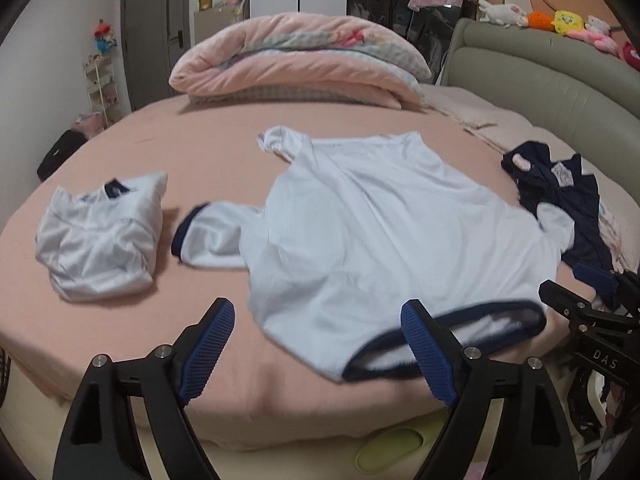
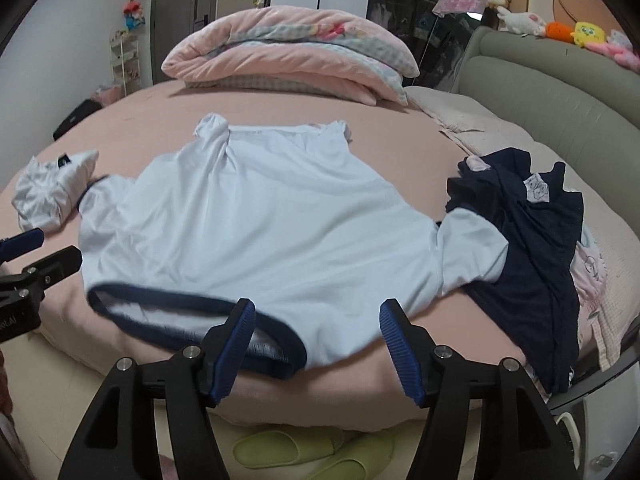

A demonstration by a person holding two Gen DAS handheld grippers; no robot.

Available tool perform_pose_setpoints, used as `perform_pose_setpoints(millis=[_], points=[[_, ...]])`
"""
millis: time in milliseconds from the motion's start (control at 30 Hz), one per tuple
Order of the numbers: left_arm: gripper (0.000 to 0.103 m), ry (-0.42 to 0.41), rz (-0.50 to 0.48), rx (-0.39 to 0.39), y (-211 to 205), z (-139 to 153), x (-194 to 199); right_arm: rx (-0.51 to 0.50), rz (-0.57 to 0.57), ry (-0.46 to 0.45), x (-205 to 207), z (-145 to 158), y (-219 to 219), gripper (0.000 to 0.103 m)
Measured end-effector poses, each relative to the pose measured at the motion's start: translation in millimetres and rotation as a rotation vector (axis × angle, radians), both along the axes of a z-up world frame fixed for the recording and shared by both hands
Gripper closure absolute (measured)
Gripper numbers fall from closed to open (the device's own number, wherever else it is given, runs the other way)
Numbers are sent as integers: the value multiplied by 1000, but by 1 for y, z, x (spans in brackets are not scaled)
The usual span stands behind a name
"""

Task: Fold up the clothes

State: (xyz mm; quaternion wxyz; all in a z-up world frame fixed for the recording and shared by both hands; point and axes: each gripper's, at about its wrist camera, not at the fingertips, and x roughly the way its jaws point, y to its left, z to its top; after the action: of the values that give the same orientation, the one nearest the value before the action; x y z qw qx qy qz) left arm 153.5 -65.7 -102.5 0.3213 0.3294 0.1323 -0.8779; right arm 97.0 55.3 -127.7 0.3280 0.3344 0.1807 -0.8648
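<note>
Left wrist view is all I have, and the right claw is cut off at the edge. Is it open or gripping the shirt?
Observer: Open. The right claw stands over the shirt at its hem, and the pads press nothing.
Operator: The dark pile is half hidden for me. How far does it run?
Observer: The dark pile reaches down to the near edge of the bed and lies over a pink printed cloth.
Operator: And the green thing under the bed?
Observer: Slippers, a pair, side by side.
</note>
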Motion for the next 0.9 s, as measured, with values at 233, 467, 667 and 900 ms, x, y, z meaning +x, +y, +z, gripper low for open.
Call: perform_pose_setpoints(millis=[233,467,667,900], points=[[18,42,27,-39,-16,16,-14,-3,-14,61,-19,15,-12,39],[18,34,3,-37,-24,18,-35,-4,18,78,-40,25,-27,39],[18,6,-53,50,-45,18,-69,30,76,69,-68,32,-47,39],[18,-44,-116,109,-88,32,-116,78,115,-45,-125,39,-79,39]])
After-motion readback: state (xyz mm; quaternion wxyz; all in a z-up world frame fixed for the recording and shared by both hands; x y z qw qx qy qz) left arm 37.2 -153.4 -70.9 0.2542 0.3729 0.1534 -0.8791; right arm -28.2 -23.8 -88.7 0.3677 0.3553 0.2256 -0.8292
